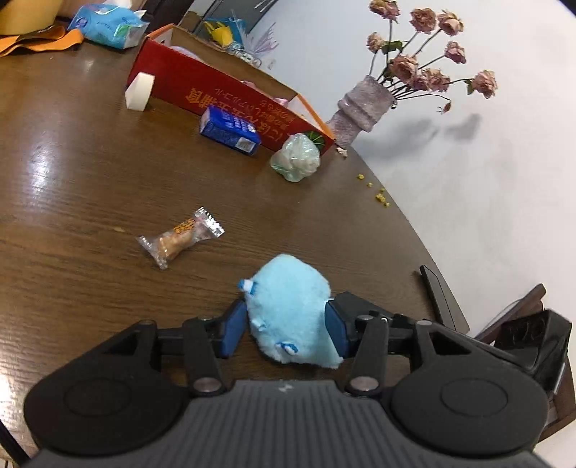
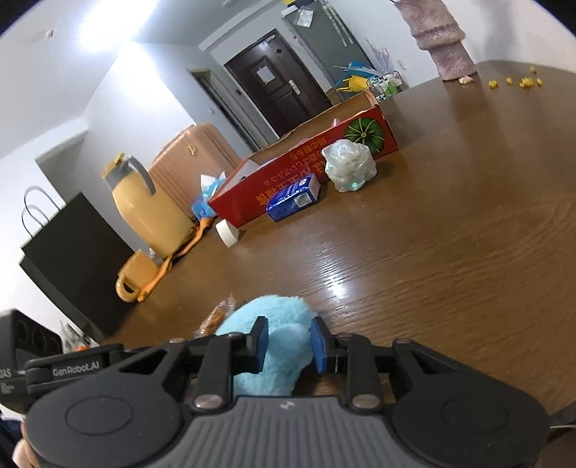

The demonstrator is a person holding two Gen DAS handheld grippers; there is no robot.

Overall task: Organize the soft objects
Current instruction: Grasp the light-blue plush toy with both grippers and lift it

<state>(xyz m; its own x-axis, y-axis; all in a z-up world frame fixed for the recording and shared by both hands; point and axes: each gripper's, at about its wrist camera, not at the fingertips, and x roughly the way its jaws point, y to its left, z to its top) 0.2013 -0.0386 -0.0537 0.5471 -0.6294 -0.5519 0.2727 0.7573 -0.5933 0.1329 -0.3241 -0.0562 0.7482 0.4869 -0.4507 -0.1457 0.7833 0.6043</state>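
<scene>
Plush toy (image 1: pixel 288 306), light blue, on desk (image 1: pixel 90 180), pinched by left hand-held gripper (image 1: pixel 286 329) and right hand-held gripper (image 2: pixel 288 343).

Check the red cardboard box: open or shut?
Open: the red box has no lid over its top, and its brown inner walls show from above.

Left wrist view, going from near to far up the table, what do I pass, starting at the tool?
Left tool shut on the blue plush → wrapped snack → blue carton → red box → tissue pack.
</scene>
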